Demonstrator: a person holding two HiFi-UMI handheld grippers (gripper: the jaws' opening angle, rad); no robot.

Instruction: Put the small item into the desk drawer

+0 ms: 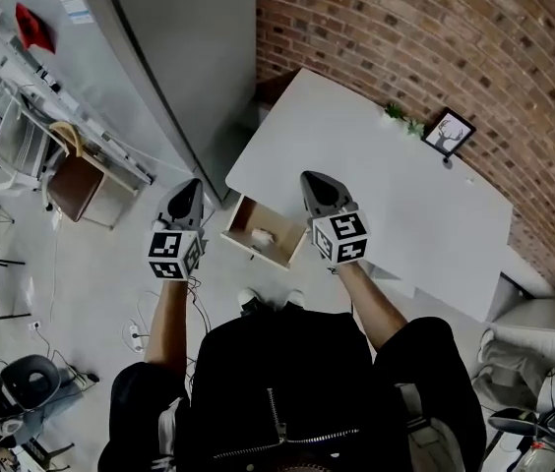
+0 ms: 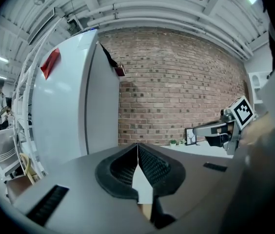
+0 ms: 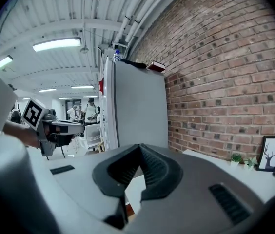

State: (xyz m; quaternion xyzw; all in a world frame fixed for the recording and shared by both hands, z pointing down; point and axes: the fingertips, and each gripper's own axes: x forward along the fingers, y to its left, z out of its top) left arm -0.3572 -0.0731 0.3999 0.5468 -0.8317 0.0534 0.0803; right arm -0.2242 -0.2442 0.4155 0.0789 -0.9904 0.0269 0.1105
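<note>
White desk (image 1: 405, 185) stands against the brick wall (image 1: 405, 37). Its drawer (image 1: 292, 249) is pulled open. Left gripper (image 1: 191, 187) and right gripper (image 1: 315, 181) are held either side of the drawer, both with jaws closed together and empty. Small item (image 1: 261, 235), white, lies inside the drawer.

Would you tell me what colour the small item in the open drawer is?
The small item is white; head view shows it best.

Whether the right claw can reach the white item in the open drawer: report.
Probably yes: the drawer stands open, the white item lies uncovered. The right claw is shut, though, and must open first.
</note>
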